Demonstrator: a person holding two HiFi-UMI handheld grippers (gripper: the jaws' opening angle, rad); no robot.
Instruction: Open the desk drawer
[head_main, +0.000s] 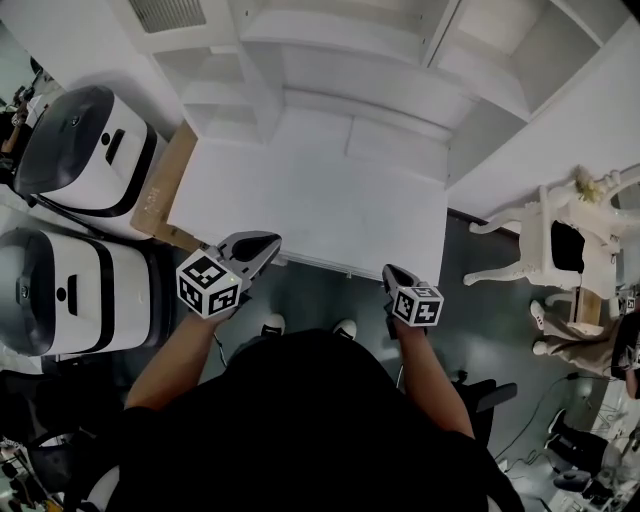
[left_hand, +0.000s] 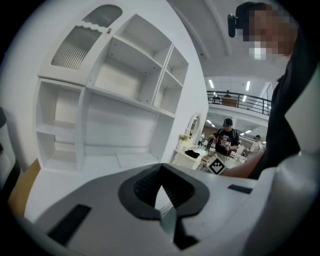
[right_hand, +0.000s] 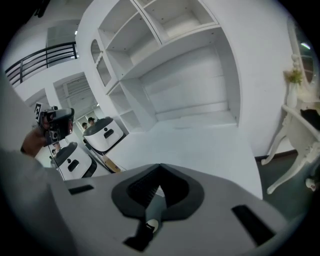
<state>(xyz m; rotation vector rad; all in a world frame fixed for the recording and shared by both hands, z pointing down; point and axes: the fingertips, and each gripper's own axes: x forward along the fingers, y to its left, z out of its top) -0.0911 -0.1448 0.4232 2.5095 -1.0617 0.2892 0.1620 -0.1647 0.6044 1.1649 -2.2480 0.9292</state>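
Holding left gripper (head_main: 262, 245) and right gripper (head_main: 395, 272) at near edge of white desk (head_main: 310, 200), tips just short of it. Showing both jaw pairs pressed together, gripping nothing. Placing drawer (head_main: 340, 268) as thin white strip under that edge, between the two grippers, slightly ahead; how far out, cannot tell.

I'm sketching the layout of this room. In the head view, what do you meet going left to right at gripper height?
From the left: white machines → cardboard → left gripper → right gripper → white chair.
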